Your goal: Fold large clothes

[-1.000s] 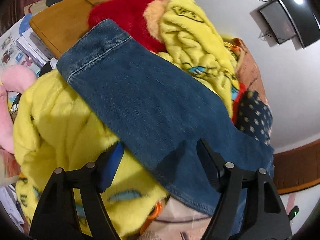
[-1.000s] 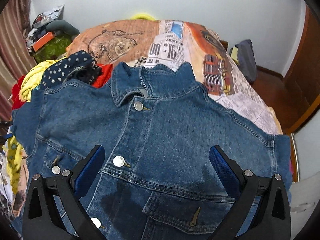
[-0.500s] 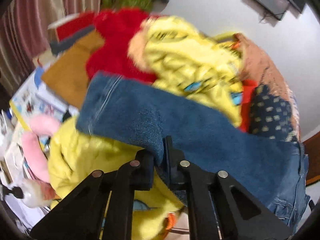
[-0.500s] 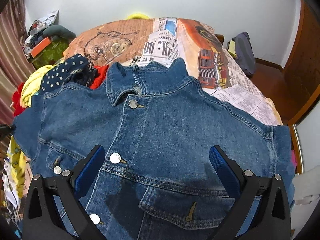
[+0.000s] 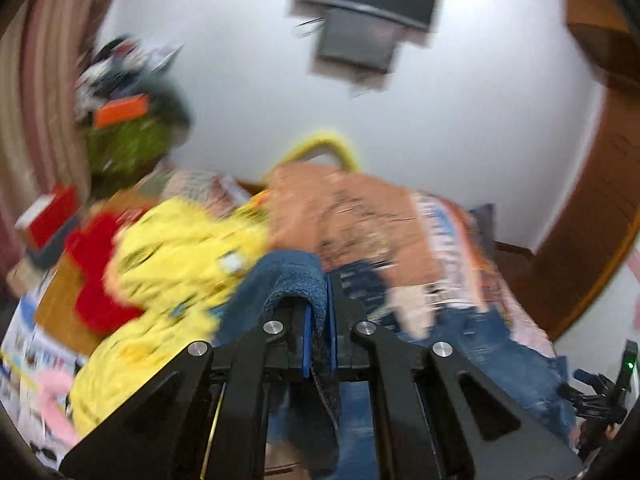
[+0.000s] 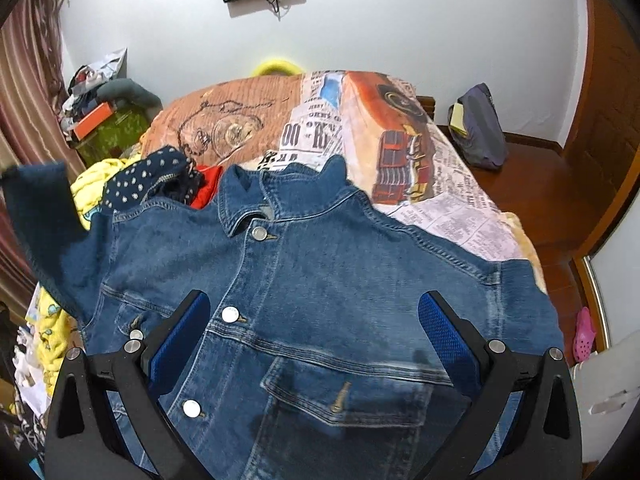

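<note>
A blue denim jacket (image 6: 320, 280) lies front up on the bed, buttoned, collar towards the far wall. My left gripper (image 5: 318, 336) is shut on the jacket's left sleeve (image 5: 288, 276) and holds it lifted; the raised sleeve (image 6: 36, 208) also shows at the left of the right wrist view. The rest of the jacket (image 5: 480, 356) lies lower right in the blurred left wrist view. My right gripper (image 6: 316, 336) is open and empty, hovering over the jacket's chest above a flap pocket (image 6: 344, 392).
The bed has a printed orange and newspaper-pattern cover (image 6: 360, 128). A pile of yellow (image 5: 176, 256), red (image 5: 96, 276) and dotted navy clothes (image 6: 152, 176) lies at the bed's left side. A dark bag (image 6: 480, 128) sits on the wooden floor at right. A screen (image 5: 360, 12) hangs on the wall.
My left gripper closed on the sleeve and has lifted it up and towards the jacket body; its view swung up to the wall. The right gripper stayed open and drew slightly closer.
</note>
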Tool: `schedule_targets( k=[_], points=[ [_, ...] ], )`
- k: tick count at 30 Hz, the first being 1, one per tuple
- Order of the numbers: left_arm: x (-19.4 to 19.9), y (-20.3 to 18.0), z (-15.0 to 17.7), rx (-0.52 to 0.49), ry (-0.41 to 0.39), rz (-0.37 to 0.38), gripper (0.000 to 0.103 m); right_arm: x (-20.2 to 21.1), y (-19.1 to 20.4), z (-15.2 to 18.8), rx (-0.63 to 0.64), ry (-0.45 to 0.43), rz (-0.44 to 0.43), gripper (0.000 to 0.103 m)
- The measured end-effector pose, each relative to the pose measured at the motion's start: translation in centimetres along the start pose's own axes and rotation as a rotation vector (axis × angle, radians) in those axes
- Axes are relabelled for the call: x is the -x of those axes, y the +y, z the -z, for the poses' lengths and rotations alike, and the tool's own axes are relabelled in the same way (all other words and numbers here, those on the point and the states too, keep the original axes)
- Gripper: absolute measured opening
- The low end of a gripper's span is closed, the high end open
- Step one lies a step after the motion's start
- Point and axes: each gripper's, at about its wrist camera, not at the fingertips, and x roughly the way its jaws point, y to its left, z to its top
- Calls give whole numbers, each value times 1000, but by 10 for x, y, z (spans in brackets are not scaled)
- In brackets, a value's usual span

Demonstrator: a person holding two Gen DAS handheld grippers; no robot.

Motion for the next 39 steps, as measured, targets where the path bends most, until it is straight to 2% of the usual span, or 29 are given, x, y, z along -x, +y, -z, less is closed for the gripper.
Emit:
schedule_targets(
  k=[3,6,9,11,16,21,25,27,29,31,34,39],
  points=[
    [-4,-63,-1,-93,-17,71,5,10,-9,1,-12,-19,-7,103],
    [-19,-115,14,-158,12,127,5,19,-17,4,-14,-36,4,103],
    [-48,-158,42,-208,106,190,5,24,-25,8,-14,-37,16,103],
    [-70,-185,70,-257,196,232,5,26,-30,11,-15,-32,19,103],
    [-118,-225,143,-369,419,274,5,24,-39,21,-8,-3,37,103],
    [-125,-256,194,-455,518,325,6,17,-44,32,4,35,51,103],
    [-122,-269,215,-512,565,332,10,14,-38,38,33,57,63,103],
    [-114,-270,221,-535,566,333,20,14,-35,38,48,60,63,103],
    [-103,-264,221,-530,566,347,36,15,-29,38,65,59,59,103],
    [-89,-253,215,-518,541,353,45,17,-20,35,91,54,57,103],
    [-69,-226,197,-500,486,338,49,18,-3,30,133,41,50,103],
    [-36,-165,164,-467,349,224,62,12,37,22,230,32,27,103]
  ],
)
